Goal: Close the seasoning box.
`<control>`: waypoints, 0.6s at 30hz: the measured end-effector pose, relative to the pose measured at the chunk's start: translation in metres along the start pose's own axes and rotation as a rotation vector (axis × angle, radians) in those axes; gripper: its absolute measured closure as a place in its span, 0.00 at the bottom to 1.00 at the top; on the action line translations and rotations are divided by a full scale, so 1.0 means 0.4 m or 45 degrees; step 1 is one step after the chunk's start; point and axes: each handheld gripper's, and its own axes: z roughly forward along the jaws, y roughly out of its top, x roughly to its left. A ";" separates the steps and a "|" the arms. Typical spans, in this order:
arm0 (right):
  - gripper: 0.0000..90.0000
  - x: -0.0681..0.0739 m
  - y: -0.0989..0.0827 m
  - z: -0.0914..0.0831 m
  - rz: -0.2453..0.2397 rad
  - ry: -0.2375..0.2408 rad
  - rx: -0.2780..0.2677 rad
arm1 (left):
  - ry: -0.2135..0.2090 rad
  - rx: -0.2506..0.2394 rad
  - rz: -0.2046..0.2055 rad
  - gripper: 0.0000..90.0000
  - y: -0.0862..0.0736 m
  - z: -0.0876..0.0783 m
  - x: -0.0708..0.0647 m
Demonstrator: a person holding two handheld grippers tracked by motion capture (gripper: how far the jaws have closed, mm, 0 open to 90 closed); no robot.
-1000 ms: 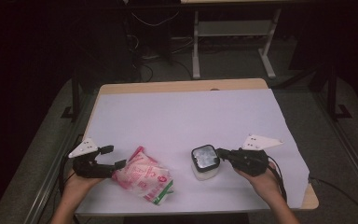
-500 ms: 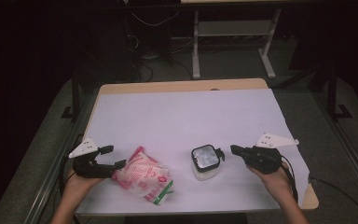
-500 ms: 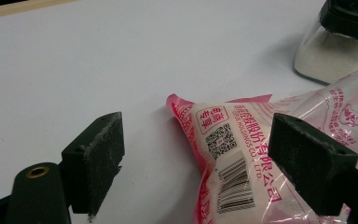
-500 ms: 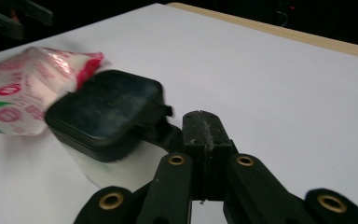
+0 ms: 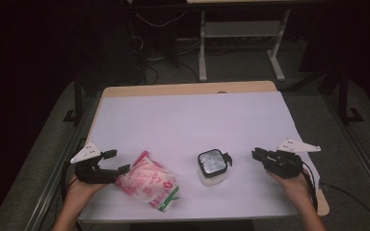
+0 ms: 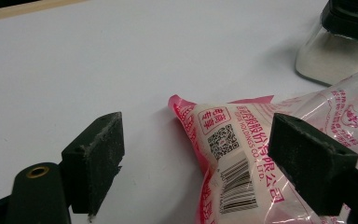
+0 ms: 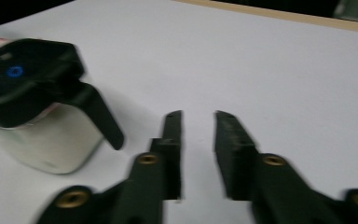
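A pink and white snack bag [image 5: 149,182] lies near the table's front left. My left gripper [image 5: 119,161] is open, its jaws wide on either side of the bag's [image 6: 233,140] sealed corner without pressing it. A small square container [image 5: 212,166] with a black lid and a side handle stands at front centre. My right gripper [image 5: 255,154] hovers to its right, clear of the handle. Its jaws have just been opening and stand slightly apart with nothing between them. In the right gripper view the container [image 7: 37,116] sits left of the gripper [image 7: 198,116].
A white sheet [image 5: 192,120] covers the table, with a wooden edge [image 5: 188,89] showing at the back. Behind the table stand a metal frame [image 5: 241,33] and cables on a dark floor. The container [image 6: 331,51] shows at the upper right of the left gripper view.
The right gripper has drawn back to the right, away from the container's handle, and its jaws have parted. The left gripper and the bag have stayed put.
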 end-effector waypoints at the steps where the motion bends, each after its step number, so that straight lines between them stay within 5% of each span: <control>1: 0.71 -0.007 -0.005 0.001 0.013 -0.011 0.010 | -0.001 -0.002 -0.001 0.20 -0.001 0.001 0.000; 12: 0.17 -0.058 -0.049 0.025 0.046 -0.120 0.054 | 0.005 0.001 -0.010 0.20 -0.007 0.004 0.004; 18: 0.15 -0.063 -0.054 0.026 0.040 -0.136 0.043 | 0.013 -0.001 -0.015 0.20 -0.009 0.004 0.006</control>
